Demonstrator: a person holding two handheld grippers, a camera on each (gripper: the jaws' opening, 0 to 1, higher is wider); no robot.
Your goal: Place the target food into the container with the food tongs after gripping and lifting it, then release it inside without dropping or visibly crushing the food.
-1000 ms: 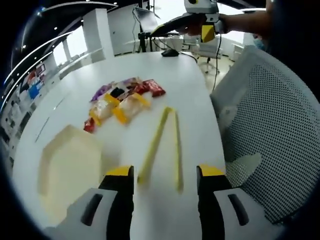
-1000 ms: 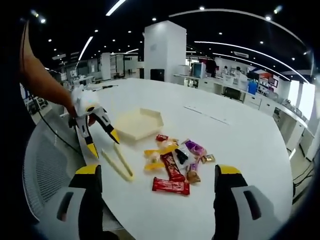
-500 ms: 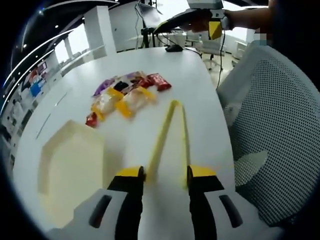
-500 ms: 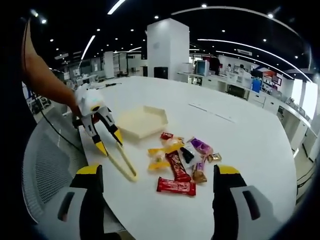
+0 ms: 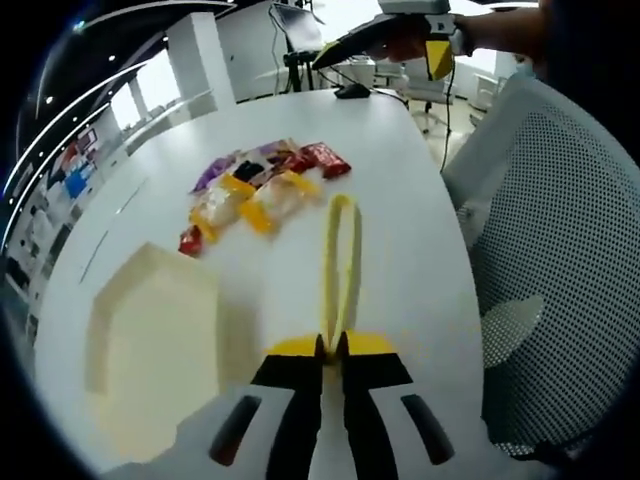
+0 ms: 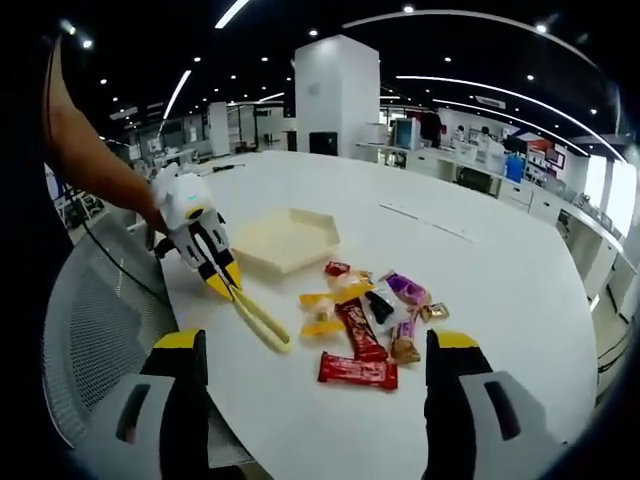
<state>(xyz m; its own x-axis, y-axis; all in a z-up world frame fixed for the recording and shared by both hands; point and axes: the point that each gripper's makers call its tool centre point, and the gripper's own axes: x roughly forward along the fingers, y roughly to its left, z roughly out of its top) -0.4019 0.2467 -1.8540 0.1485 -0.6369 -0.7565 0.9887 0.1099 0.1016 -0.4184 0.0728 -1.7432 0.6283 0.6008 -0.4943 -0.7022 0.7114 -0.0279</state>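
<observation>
Yellow food tongs [image 5: 340, 255] lie on the white table, their arms squeezed together, and my left gripper [image 5: 333, 347] is shut on their open end. In the right gripper view the same tongs [image 6: 258, 318] stretch from the left gripper [image 6: 222, 283] toward the food. A pile of wrapped snacks [image 5: 258, 185] lies beyond the tongs' hinge; it appears again as the snack pile [image 6: 368, 315], with a red bar [image 6: 357, 371] nearest. The cream hexagonal container [image 5: 150, 345] sits left of the tongs, seen too as the container [image 6: 284, 241]. My right gripper [image 6: 312, 350] hangs open above the table, holding nothing.
A white mesh chair [image 5: 560, 260] stands at the table's right edge. The right gripper [image 5: 420, 30] held by a person's hand hovers at the far end. Open white tabletop [image 6: 470, 260] stretches beyond the snacks. An office with desks lies behind.
My left gripper has gone from open around the tongs' arms to shut on them, pressing the two arms together. The right gripper stays open and nearly still.
</observation>
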